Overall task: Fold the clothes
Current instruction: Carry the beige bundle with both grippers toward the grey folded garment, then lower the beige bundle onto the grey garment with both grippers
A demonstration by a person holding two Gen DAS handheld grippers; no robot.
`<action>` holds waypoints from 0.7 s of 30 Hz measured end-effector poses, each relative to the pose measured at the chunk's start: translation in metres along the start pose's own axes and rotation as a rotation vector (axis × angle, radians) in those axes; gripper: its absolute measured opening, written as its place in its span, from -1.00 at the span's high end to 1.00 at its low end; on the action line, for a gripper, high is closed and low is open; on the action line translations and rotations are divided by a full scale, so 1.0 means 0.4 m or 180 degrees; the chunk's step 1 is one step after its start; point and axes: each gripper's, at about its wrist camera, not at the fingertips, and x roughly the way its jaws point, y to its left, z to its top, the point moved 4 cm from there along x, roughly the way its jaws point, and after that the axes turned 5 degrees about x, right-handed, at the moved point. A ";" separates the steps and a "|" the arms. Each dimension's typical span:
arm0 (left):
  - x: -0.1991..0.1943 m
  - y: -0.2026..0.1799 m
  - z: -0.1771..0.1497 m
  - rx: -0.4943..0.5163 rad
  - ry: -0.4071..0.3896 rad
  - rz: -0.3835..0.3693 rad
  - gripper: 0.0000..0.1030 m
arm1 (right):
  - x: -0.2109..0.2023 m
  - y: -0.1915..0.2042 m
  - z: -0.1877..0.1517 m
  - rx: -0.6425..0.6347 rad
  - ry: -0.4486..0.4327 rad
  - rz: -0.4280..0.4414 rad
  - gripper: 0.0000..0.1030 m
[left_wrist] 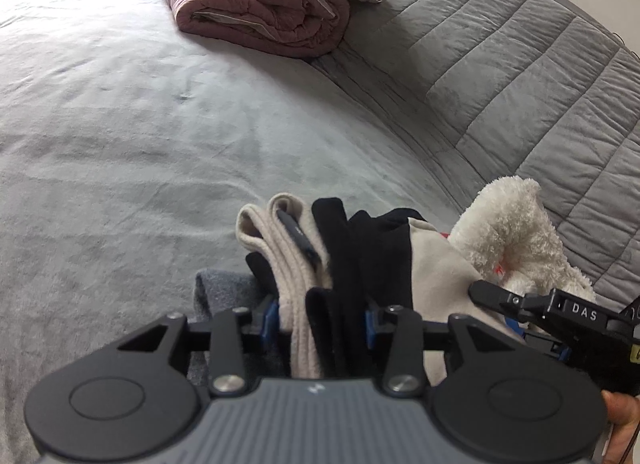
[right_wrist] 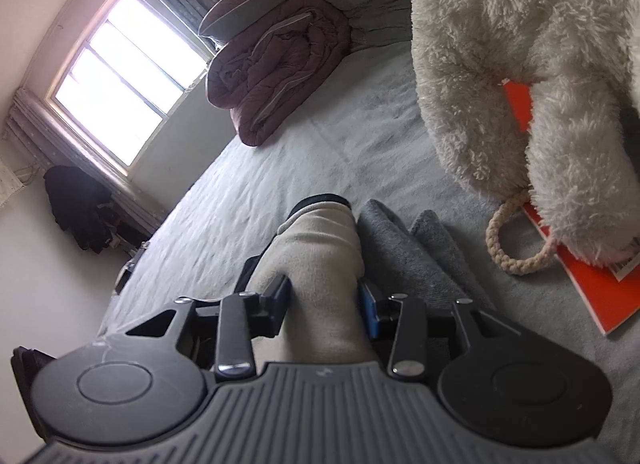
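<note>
Left wrist view: the left hand-held gripper clamps a beige-and-black garment bundle, long axis toward 12 o'clock above the bed. At 3 o'clock, the right hand-held gripper pinches the same bundle's beige cloth; both equally near.

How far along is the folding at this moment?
Mid-fold. Both hand-held grippers, left and right, clamp a bunched beige-and-black garment. A folded grey garment lies on the bed, seemingly done. The white fleece garment is still unfolded.
</note>
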 end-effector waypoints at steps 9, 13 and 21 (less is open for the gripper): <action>-0.043 0.006 0.018 0.0018 -0.0156 0.0116 0.07 | -0.019 0.034 -0.008 -0.0406 -0.0141 -0.0289 0.16; -0.075 0.007 0.037 0.0055 -0.0303 0.0205 0.08 | -0.028 0.047 -0.009 -0.0560 -0.0217 -0.0418 0.16; -0.109 -0.102 0.056 0.0623 -0.0546 0.0078 0.12 | -0.093 0.164 -0.025 -0.1033 -0.0538 0.0010 0.52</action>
